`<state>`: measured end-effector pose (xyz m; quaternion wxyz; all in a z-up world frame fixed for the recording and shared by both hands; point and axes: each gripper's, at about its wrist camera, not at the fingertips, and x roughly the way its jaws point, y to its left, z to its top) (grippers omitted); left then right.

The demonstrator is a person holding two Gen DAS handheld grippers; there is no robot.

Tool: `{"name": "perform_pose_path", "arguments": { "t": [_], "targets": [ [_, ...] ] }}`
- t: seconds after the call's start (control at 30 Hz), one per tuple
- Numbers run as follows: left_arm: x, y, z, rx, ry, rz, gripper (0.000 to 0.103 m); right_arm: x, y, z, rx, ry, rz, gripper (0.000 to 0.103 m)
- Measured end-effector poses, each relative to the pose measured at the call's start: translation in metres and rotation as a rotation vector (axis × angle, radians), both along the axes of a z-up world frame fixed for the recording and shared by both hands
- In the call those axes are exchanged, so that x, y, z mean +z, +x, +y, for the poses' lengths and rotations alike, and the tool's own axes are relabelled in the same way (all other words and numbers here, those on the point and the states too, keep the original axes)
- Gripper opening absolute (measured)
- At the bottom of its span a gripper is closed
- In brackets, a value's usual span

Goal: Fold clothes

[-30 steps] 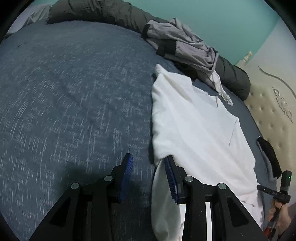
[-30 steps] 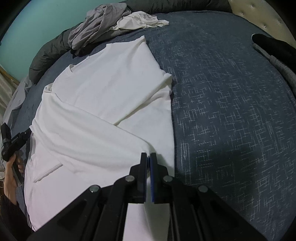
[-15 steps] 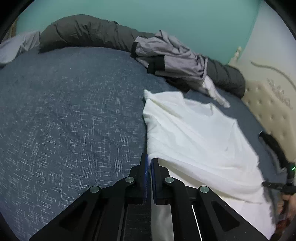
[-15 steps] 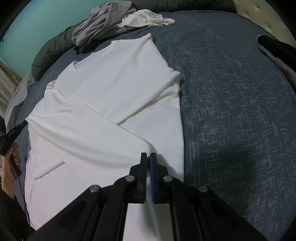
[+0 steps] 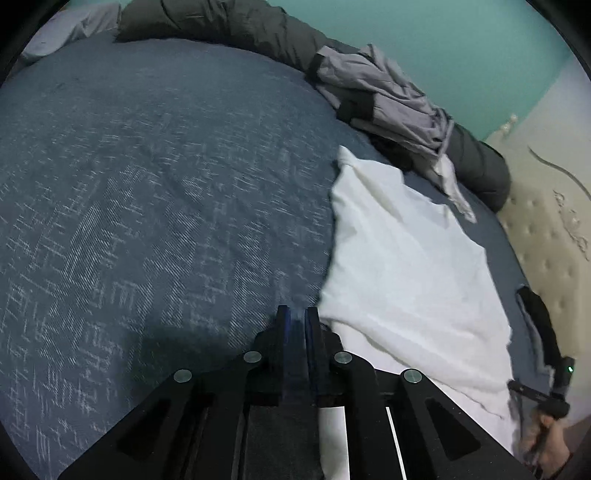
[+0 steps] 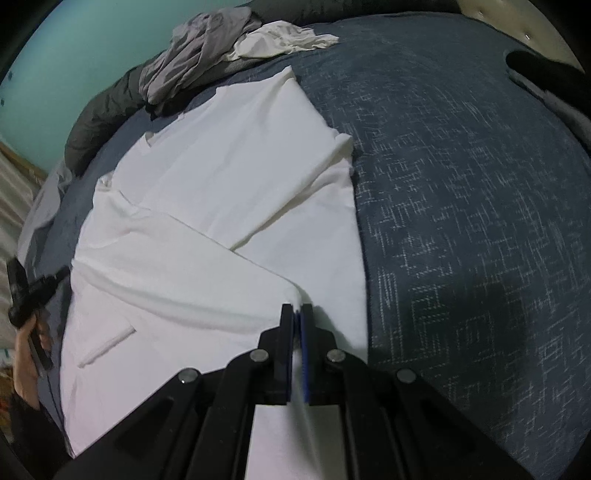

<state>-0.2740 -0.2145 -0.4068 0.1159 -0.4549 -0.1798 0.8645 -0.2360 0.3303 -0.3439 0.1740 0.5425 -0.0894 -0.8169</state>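
A white shirt [image 6: 229,206] lies partly folded on the blue bedspread [image 6: 461,184], one side laid over the middle. My right gripper [image 6: 296,314] is shut on the shirt's folded edge near its lower right. In the left wrist view the same shirt [image 5: 402,258] lies to the right. My left gripper [image 5: 296,317] has its jaws closed at the shirt's left edge; white cloth shows beneath its right finger. The other hand and gripper show at the right edge of the left wrist view [image 5: 550,398] and at the left edge of the right wrist view [image 6: 29,295].
A pile of grey clothes [image 5: 384,99] with a white garment [image 6: 280,40] lies at the far side against a dark rolled duvet [image 5: 229,22]. A dark garment [image 5: 535,317] lies by the beige padded headboard [image 5: 546,229]. A teal wall is behind.
My left gripper was open beside the shirt's edge a second ago; it has closed on that edge and shifted. My right gripper stays shut on the shirt and has barely moved.
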Motion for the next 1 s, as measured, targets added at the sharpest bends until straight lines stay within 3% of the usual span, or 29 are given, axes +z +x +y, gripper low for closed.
{"name": "perform_pose_path", "arguments": {
  "t": [0.17, 0.33, 0.43, 0.47, 0.57, 0.7, 0.77, 0.83, 0.87, 1.0],
  "targets": [
    [-0.010, 0.006, 0.011, -0.047, 0.075, -0.032, 0.015, 0.003, 0.007, 0.005, -0.013, -0.022, 0.004, 0.003],
    [-0.022, 0.007, 0.019, -0.081, 0.097, -0.072, 0.015, 0.007, 0.014, 0.011, -0.015, -0.023, 0.004, 0.003],
    [-0.021, 0.009, 0.018, -0.086, 0.093, -0.071, 0.010, 0.009, 0.018, 0.019, -0.028, -0.033, 0.002, 0.003],
    [-0.019, 0.010, 0.018, -0.083, 0.075, -0.064, 0.000, 0.009, 0.019, 0.021, -0.032, -0.036, 0.001, 0.003],
    [-0.012, 0.014, 0.014, -0.059, 0.054, -0.044, 0.000, 0.013, 0.026, 0.029, -0.041, -0.048, 0.001, 0.003],
    [0.000, 0.032, 0.006, -0.050, 0.089, -0.056, 0.001, 0.021, 0.038, 0.038, -0.029, -0.070, -0.009, 0.005],
    [0.002, 0.043, 0.011, -0.075, 0.062, -0.085, 0.008, 0.023, 0.045, 0.042, -0.010, -0.070, -0.028, 0.013],
    [0.002, 0.059, 0.017, -0.118, 0.020, -0.114, 0.020, 0.024, 0.053, 0.044, 0.011, -0.060, -0.047, 0.035],
    [0.001, 0.068, 0.019, -0.139, 0.008, -0.134, 0.026, 0.025, 0.059, 0.048, 0.023, -0.066, -0.059, 0.036],
    [-0.002, 0.112, 0.019, -0.191, -0.036, -0.207, 0.027, 0.022, 0.083, 0.053, 0.055, -0.050, -0.098, 0.037]
  ]
}}
